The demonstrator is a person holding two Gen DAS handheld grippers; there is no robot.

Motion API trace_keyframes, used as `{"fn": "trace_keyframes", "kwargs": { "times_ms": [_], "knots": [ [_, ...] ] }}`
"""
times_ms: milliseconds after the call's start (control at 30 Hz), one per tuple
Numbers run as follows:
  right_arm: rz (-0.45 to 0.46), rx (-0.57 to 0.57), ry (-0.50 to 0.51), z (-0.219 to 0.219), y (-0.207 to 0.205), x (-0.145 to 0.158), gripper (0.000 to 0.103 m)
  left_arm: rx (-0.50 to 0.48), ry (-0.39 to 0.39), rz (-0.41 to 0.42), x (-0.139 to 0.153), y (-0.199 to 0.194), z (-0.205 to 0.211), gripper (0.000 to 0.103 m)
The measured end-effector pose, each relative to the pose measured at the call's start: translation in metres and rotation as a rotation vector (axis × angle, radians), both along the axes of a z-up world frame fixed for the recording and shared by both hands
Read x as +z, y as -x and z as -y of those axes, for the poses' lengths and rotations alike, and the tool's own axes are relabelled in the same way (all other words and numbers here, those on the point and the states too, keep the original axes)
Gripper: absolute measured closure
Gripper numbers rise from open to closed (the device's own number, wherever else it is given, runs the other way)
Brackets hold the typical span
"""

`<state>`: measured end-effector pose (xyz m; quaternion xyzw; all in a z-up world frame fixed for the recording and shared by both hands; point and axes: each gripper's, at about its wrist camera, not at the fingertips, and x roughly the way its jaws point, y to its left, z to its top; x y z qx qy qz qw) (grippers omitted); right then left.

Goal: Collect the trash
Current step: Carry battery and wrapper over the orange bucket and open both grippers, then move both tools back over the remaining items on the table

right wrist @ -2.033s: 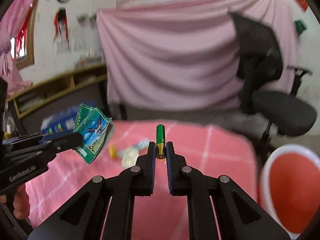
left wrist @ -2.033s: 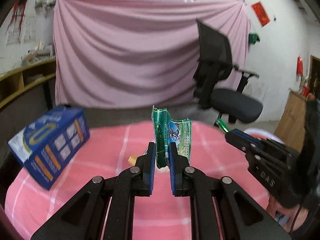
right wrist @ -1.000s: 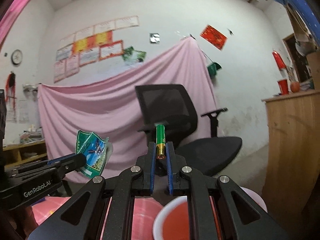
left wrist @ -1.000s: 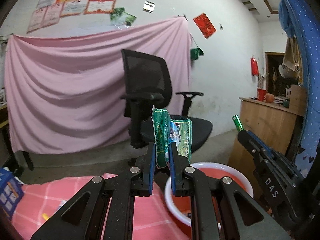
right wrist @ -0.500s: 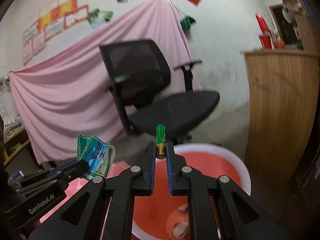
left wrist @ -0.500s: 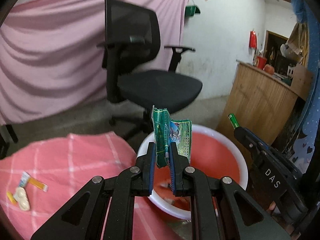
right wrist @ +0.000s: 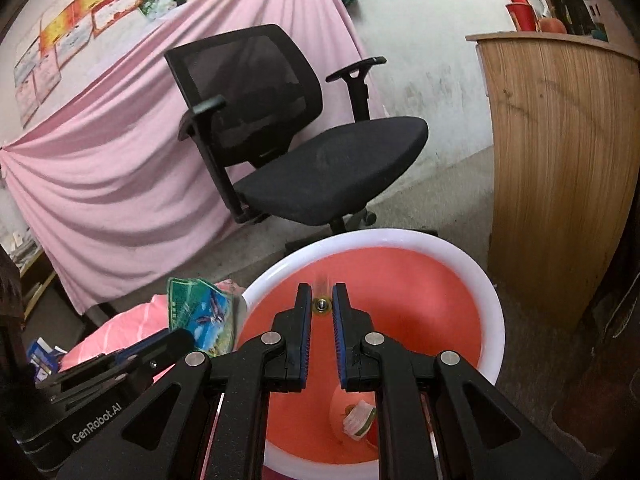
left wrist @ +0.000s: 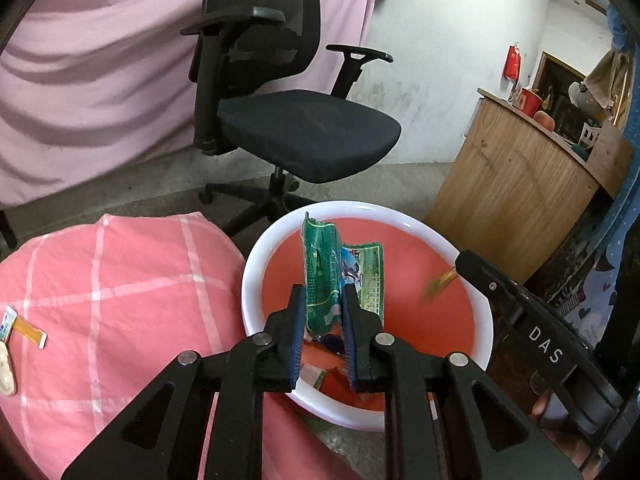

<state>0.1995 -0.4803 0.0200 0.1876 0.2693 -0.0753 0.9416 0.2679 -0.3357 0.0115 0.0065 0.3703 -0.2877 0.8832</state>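
The green wrapper (left wrist: 325, 276) stands upright between the blue pads of the left tongs (left wrist: 322, 304), which are clamped on its lower part, and it hangs over the open mouth of the red basin with the white rim (left wrist: 256, 268). In the right wrist view the same wrapper (right wrist: 200, 316) shows at the tip of the left tongs, just beside the basin's white rim (right wrist: 494, 312).

The right tongs (right wrist: 322, 312) are apart, with a clear gap between their pads. In that gap a small battery (right wrist: 322, 303) appears end-on and blurred, touching neither pad as far as can be told, above the red floor of the basin. In the left wrist view a blurred green and gold streak (left wrist: 438, 282) sits just off the tip of the right tongs (left wrist: 464, 262), inside the basin's outline.

A few scraps of paper and packaging (right wrist: 358, 422) lie at the bottom of the basin. Left of the basin is a bench under a pink checked cloth (left wrist: 120, 280), with small bits of litter (left wrist: 24, 326) near its far left edge. A black office chair (left wrist: 288, 120) stands behind the basin, before a pink curtain (left wrist: 80, 80), and a wooden cabinet (left wrist: 512, 184) is to the right.
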Motion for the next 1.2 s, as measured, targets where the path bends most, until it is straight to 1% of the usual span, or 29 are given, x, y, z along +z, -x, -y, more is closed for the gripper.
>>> {"fn": "trace_keyframes", "kwargs": {
  "times_ms": [133,267,300,333,367,433,600,633,700,767,800,833,867,900,933,967,1033,1100,1133,1167,1200],
  "knots": [
    [-0.019,0.002,-0.008,0.001,-0.004,-0.002,0.094,-0.001,0.004,-0.019,-0.001,-0.001,-0.002,0.079],
    [-0.028,0.000,-0.002,0.000,-0.005,-0.002,0.093,0.016,0.004,-0.023,0.000,-0.001,-0.007,0.077],
    [-0.029,-0.001,0.003,0.000,-0.005,-0.002,0.092,0.022,0.005,-0.022,0.000,0.000,-0.010,0.076],
    [-0.029,-0.002,0.006,0.000,-0.005,-0.001,0.088,0.030,0.008,-0.018,0.001,0.001,-0.010,0.076],
    [-0.027,-0.004,0.007,-0.001,-0.004,-0.001,0.083,0.037,0.012,-0.014,0.002,0.002,-0.013,0.075],
    [-0.017,-0.007,0.009,-0.001,-0.003,0.000,0.078,0.053,0.016,-0.006,0.005,0.003,-0.019,0.073],
    [0.037,-0.008,0.000,-0.005,0.001,0.009,0.078,0.118,0.041,0.046,0.016,0.010,-0.042,0.070],
    [0.048,-0.007,0.004,-0.007,0.002,0.012,0.078,0.133,0.043,0.059,0.019,0.012,-0.047,0.068],
    [0.075,0.001,0.009,-0.012,0.004,0.016,0.078,0.158,0.048,0.084,0.023,0.016,-0.056,0.061],
    [0.098,0.004,0.020,-0.017,0.005,0.021,0.078,0.184,0.053,0.116,0.028,0.020,-0.066,0.051],
    [0.107,0.005,0.023,-0.018,0.006,0.022,0.077,0.197,0.057,0.135,0.031,0.023,-0.072,0.049],
    [0.117,0.005,0.023,-0.021,0.007,0.025,0.075,0.208,0.059,0.152,0.033,0.026,-0.077,0.045],
    [0.130,0.005,0.018,-0.023,0.008,0.027,0.068,0.220,0.062,0.170,0.035,0.029,-0.081,0.038],
    [0.143,0.005,0.012,-0.023,0.009,0.029,0.063,0.232,0.067,0.188,0.038,0.032,-0.086,0.033],
    [0.163,0.006,0.002,-0.025,0.011,0.032,0.056,0.242,0.073,0.207,0.039,0.034,-0.090,0.021],
    [0.181,0.008,-0.004,-0.027,0.012,0.034,0.055,0.259,0.084,0.235,0.042,0.039,-0.097,0.012],
    [0.206,0.013,0.001,-0.033,0.014,0.038,0.053,0.283,0.098,0.283,0.046,0.045,-0.107,0.007],
    [0.228,0.020,0.012,-0.040,0.016,0.042,0.049,0.302,0.102,0.324,0.052,0.050,-0.117,0.006],
    [0.242,0.024,0.018,-0.043,0.017,0.043,0.041,0.310,0.103,0.335,0.054,0.050,-0.121,0.005],
    [0.257,0.026,0.025,-0.047,0.018,0.045,0.027,0.322,0.105,0.348,0.056,0.052,-0.127,0.005],
    [0.271,0.024,0.029,-0.049,0.020,0.046,0.022,0.336,0.107,0.363,0.058,0.054,-0.133,0.005]
  ]
}}
